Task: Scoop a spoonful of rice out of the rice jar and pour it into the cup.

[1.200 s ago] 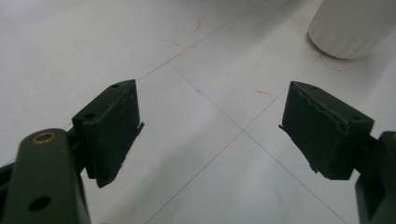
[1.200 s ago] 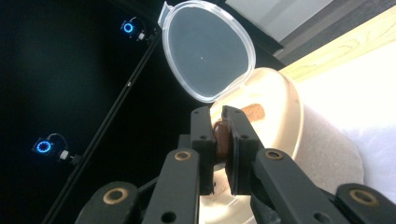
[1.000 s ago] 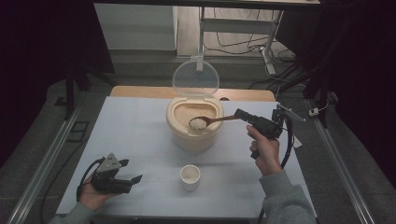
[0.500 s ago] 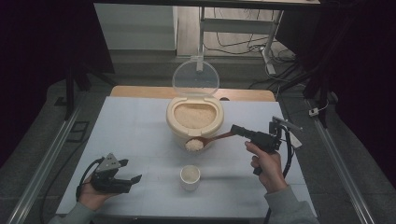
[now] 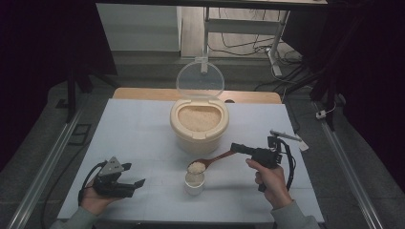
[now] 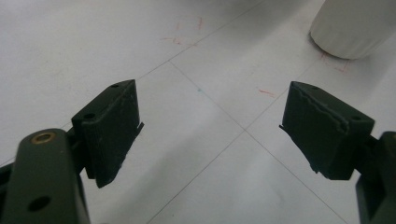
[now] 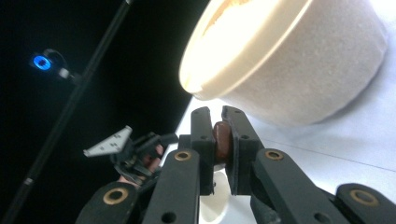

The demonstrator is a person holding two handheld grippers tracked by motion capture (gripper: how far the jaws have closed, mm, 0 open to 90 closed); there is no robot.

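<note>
A beige rice container (image 5: 198,125) with its clear lid (image 5: 200,79) raised stands mid-table, full of rice. My right gripper (image 5: 239,148) is shut on the handle of a wooden spoon (image 5: 215,159). The spoon's bowl, heaped with rice (image 5: 196,167), hangs just above a small white cup (image 5: 194,183). In the right gripper view the brown spoon handle (image 7: 221,140) is pinched between the jaws, the container (image 7: 299,60) looms behind and the cup (image 7: 212,203) lies below. My left gripper (image 5: 132,175) rests open on the table at the front left, nothing between its pads (image 6: 112,126).
A white sheet with faint grid lines covers the table (image 5: 133,138). The cup's base (image 6: 352,28) shows at the top right of the left gripper view. Metal rails run along both table sides. A desk frame and cables stand behind the table.
My right gripper carried the rice-laden spoon out of the container, toward the front and down, to just over the small cup. The left gripper stayed put.
</note>
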